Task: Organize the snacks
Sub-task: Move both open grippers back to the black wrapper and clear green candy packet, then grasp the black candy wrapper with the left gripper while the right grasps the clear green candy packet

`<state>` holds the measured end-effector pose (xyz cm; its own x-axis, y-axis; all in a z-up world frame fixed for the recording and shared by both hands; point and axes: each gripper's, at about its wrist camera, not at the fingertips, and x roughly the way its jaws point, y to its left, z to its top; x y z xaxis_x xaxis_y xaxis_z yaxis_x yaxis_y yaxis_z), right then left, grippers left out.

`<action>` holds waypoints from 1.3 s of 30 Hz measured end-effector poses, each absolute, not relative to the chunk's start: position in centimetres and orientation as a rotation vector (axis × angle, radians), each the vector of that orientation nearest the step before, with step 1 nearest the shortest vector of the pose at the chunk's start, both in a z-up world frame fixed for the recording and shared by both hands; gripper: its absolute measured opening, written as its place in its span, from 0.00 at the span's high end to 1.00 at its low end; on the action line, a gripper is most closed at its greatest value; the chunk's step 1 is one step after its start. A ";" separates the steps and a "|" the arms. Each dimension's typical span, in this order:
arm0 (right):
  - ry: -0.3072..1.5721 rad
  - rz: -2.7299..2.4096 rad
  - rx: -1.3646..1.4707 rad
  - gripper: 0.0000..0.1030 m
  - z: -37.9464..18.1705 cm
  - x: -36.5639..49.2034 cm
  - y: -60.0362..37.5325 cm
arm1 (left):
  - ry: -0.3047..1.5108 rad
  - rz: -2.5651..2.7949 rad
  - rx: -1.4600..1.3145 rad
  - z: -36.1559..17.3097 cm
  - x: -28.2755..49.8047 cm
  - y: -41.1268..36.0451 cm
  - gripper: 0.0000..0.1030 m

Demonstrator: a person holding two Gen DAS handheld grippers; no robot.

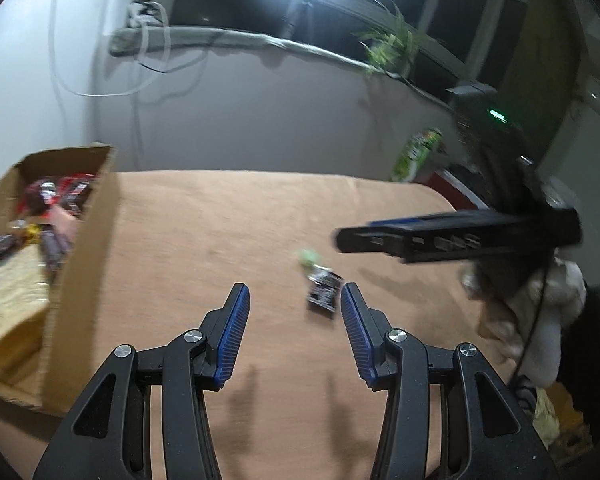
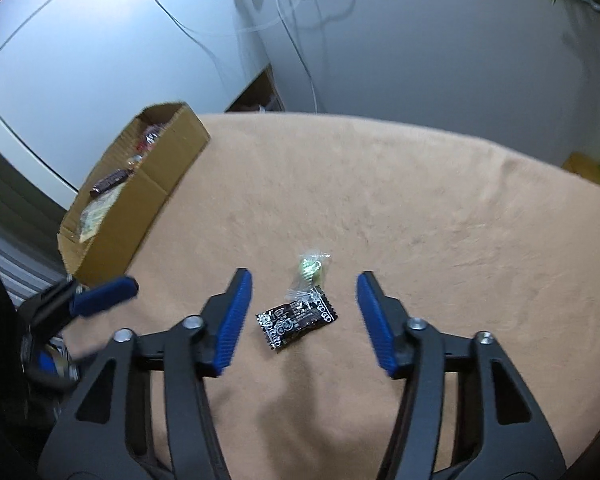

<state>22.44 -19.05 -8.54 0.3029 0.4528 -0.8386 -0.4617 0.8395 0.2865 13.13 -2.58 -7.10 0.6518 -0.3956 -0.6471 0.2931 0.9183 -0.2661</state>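
Two fisheye views are given, one from each handheld gripper, both over a table w/ a tan cloth [image 2: 400,208].

Right wrist view: the right gripper [image 2: 304,286] is seen from behind, its blue-padded jaws parted w/ nothing clamped. Between them, on the cloth, a black snack packet [image 2: 296,320] w/ white print is lying flat, tilted. No pad is touching it. Just beyond it, touching or overlapping its far edge, a clear wrapper w/ a green sweet [image 2: 310,268] is seen. A cardboard box [image 2: 140,208] is set at the table's far left edge, open at the top; snack packs are visible inside (a dark bar and a pale pack can be made out, the rest is too small to tell). At lower left the left gripper [image 2: 100,296] is seen from the side, blurred.

Left wrist view: the left gripper [image 1: 294,294] is held over bare cloth, jaws partly open and empty. The black packet [image 1: 324,294] lies just inside the right-hand pad's tip, approx. touching it; contact can't be told. The box [image 1: 80,248] is close at left, w/ red and dark packs inside. The right gripper [image 1: 456,236] is seen at right, blurred, above the table.
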 end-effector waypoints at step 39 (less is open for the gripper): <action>1.215 0.581 -0.072 0.81 -12.7 26.4 -18.6 | 0.891 -0.470 0.184 -12.5 17.8 -10.9 0.70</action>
<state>26.36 -18.64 -12.73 0.2226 0.3831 -0.8965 -0.4576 0.8530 0.2509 17.76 -10.92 -12.55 0.5352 -0.3172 -0.7829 0.4675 0.8832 -0.0383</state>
